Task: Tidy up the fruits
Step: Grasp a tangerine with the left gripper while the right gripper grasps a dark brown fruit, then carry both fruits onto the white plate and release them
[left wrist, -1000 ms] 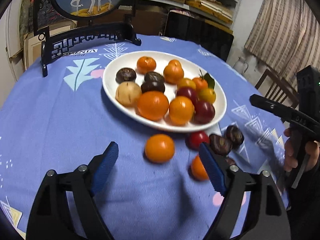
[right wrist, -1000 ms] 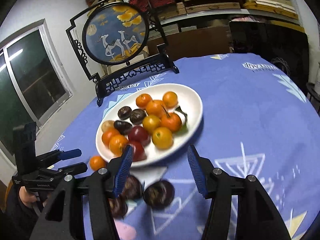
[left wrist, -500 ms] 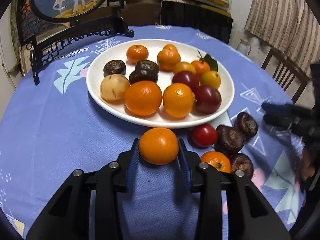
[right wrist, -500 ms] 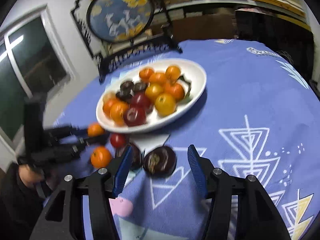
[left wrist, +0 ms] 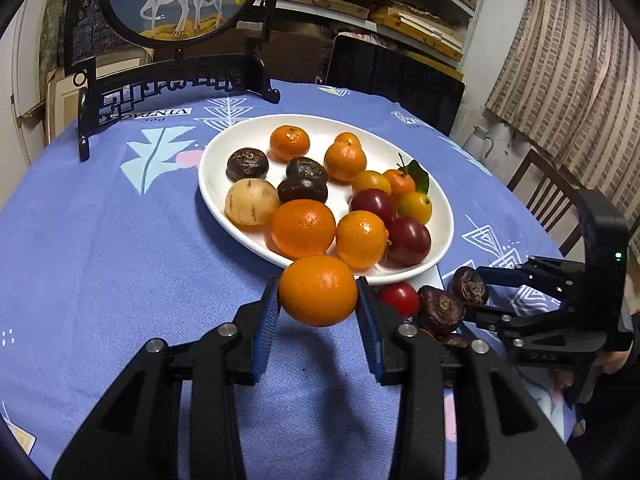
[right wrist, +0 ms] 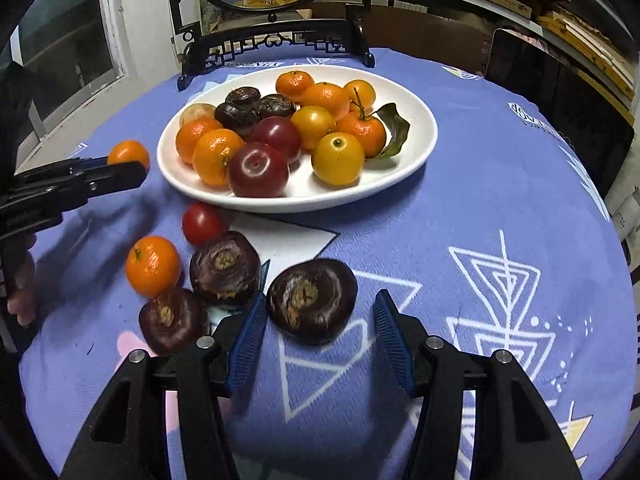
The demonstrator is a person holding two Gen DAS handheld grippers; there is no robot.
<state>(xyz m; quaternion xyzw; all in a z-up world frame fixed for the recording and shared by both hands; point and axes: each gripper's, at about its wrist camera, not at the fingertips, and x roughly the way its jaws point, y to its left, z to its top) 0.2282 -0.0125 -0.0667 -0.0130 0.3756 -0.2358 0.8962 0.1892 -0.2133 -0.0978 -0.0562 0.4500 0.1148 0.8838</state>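
Observation:
My left gripper (left wrist: 318,300) is shut on an orange mandarin (left wrist: 318,290), held just above the blue cloth in front of the white plate (left wrist: 320,128), which holds several fruits. In the right wrist view that mandarin (right wrist: 128,154) shows left of the plate (right wrist: 416,120). My right gripper (right wrist: 320,324) stands open and low over the cloth. A dark water chestnut (right wrist: 312,300) lies between its fingertips, and the pads are not pressing on it. Beside it lie two more chestnuts (right wrist: 224,266), a small mandarin (right wrist: 152,264) and a red tomato (right wrist: 202,222).
A round painted screen on a black stand (left wrist: 176,80) stands at the table's far side behind the plate. A wooden chair (left wrist: 548,196) stands off the right edge. A person's hand (right wrist: 20,292) grips the left tool at the cloth's left edge.
My left gripper closed on the mandarin that lay in front of the plate and lifted it slightly. My right gripper came down and forward, so the chestnut now lies between its fingers.

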